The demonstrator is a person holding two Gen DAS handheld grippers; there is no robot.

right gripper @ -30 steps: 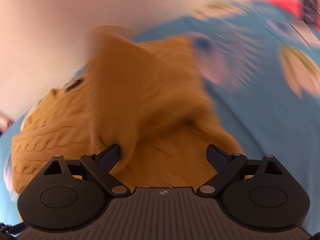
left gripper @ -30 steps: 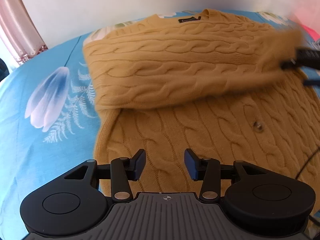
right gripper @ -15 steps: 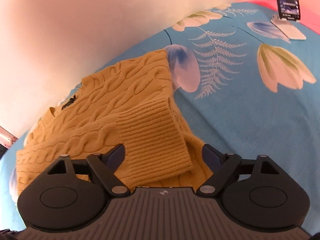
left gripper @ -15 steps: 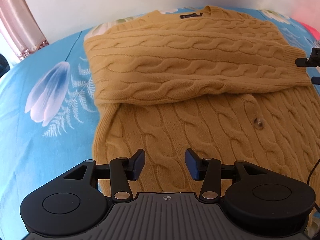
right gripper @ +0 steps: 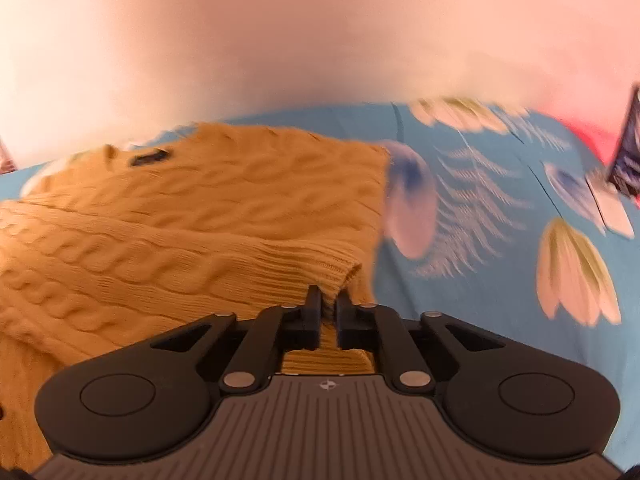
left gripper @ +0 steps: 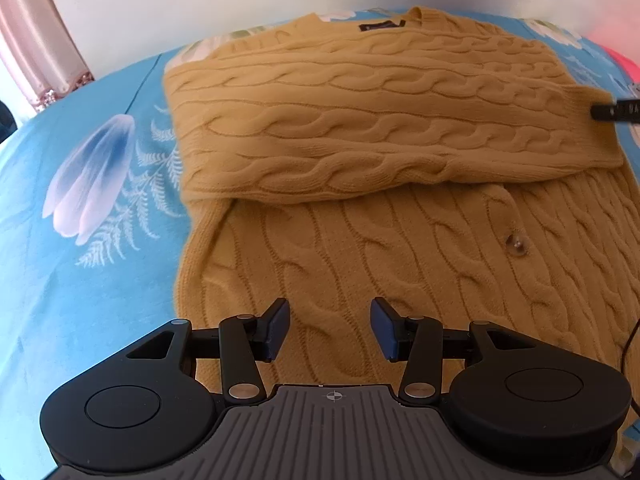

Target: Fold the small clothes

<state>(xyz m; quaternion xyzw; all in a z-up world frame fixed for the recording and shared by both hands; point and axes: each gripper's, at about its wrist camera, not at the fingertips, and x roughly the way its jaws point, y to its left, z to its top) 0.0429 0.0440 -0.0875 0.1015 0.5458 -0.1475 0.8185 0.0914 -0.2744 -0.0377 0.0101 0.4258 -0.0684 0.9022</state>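
Note:
A mustard cable-knit sweater (left gripper: 360,240) lies on a blue floral bedsheet (left gripper: 80,280). One sleeve (left gripper: 380,132) is folded across the chest, below the collar label (left gripper: 382,26). My left gripper (left gripper: 330,326) is open and empty, hovering over the sweater's lower body. My right gripper (right gripper: 329,308) is shut on the sleeve's ribbed cuff (right gripper: 304,264); its tip shows at the right edge of the left wrist view (left gripper: 616,110). A button (left gripper: 517,243) shows on the sweater's front.
A white wall (right gripper: 280,40) rises behind the bed. A pink curtain (left gripper: 44,64) hangs at the far left. A phone on a white stand (right gripper: 624,176) sits at the right edge of the bed. A black cable (left gripper: 630,344) runs at the right.
My right gripper was open around the ribbed cuff and has closed on it. The sleeve settled flat across the sweater. My left gripper has stayed put, open.

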